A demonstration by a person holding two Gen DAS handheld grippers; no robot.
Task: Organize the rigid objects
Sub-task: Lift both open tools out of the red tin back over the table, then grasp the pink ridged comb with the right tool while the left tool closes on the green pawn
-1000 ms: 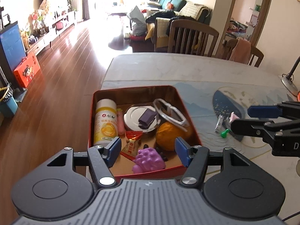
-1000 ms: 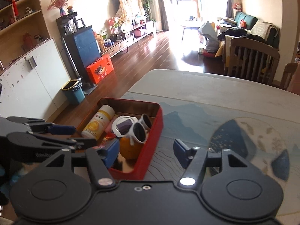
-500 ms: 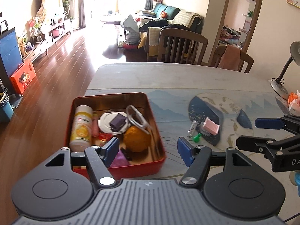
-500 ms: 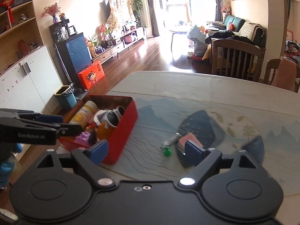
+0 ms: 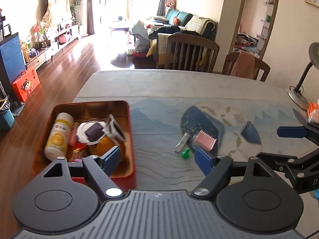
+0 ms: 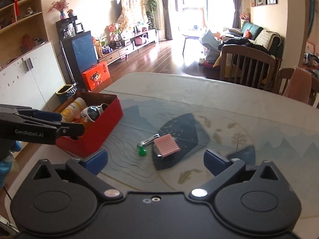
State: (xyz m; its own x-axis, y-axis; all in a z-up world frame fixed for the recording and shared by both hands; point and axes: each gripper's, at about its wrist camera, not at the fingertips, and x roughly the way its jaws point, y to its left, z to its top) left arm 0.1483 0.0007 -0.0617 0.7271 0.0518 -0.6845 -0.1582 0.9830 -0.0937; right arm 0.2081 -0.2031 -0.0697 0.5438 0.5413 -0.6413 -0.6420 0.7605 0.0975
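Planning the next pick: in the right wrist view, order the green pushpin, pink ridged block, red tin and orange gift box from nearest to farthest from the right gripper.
1. Green pushpin and pink ridged block, centre: too close to call.
2. Red tin, left.
3. Orange gift box, on the floor, far left.

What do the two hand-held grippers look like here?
Both are matte black: the left hand-held gripper has blue finger pads, silver pivot screws and a ribbed grey body. The right hand-held gripper matches; white "GenRobot.AI" lettering shows on the left one's side.
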